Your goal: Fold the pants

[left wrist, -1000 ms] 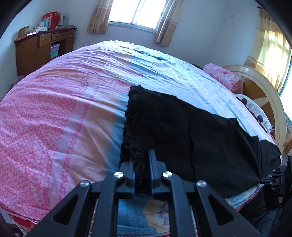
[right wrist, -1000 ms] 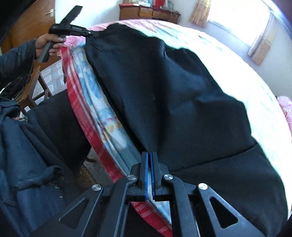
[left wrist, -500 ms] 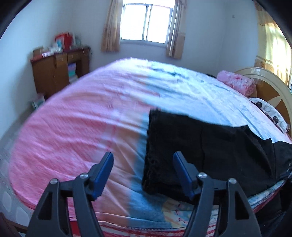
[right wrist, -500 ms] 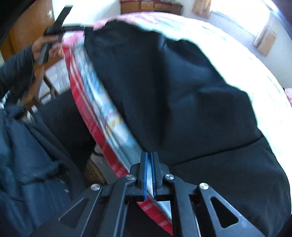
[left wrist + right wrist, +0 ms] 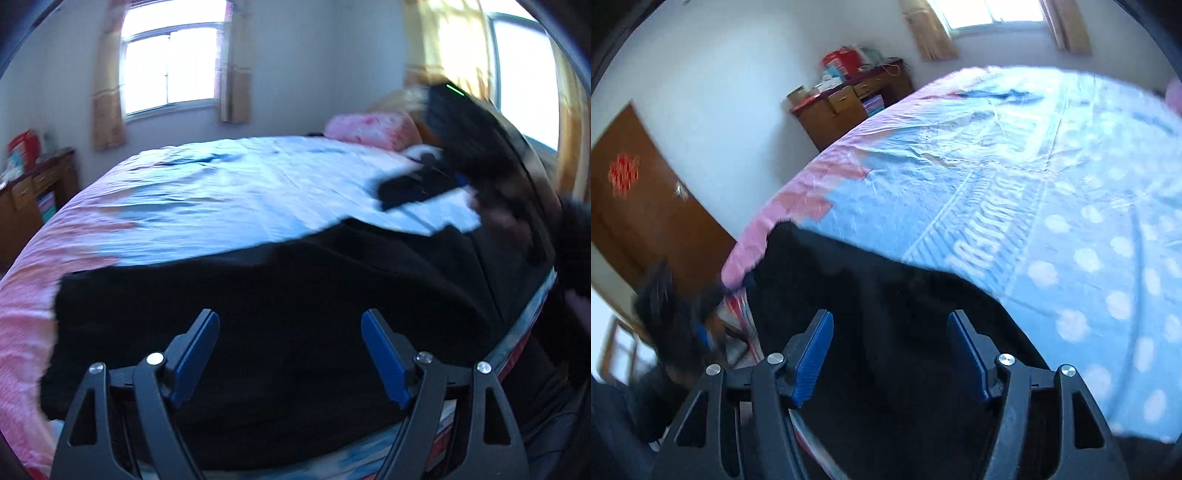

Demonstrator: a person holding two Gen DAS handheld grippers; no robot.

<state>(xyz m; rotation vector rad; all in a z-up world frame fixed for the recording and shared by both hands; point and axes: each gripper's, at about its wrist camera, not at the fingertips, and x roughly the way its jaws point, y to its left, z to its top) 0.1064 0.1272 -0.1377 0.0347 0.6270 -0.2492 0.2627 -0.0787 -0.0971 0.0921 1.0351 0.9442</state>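
Jaws newly parted, empty, above black pants (image 5: 295, 295)

You are working in daylight only: the far window (image 5: 168, 70) and the right-hand window (image 5: 524, 70) both blow out to pure white, washing the bedspread (image 5: 258, 184) pale and bluish. The black pants (image 5: 295, 295) swallow all detail and read as a flat dark mass. Motion blur smears both views, worst on the right gripper (image 5: 454, 181) at your left camera's right edge and the door (image 5: 635, 206) in the right camera. Fisheye bends the bed and darkens every corner.
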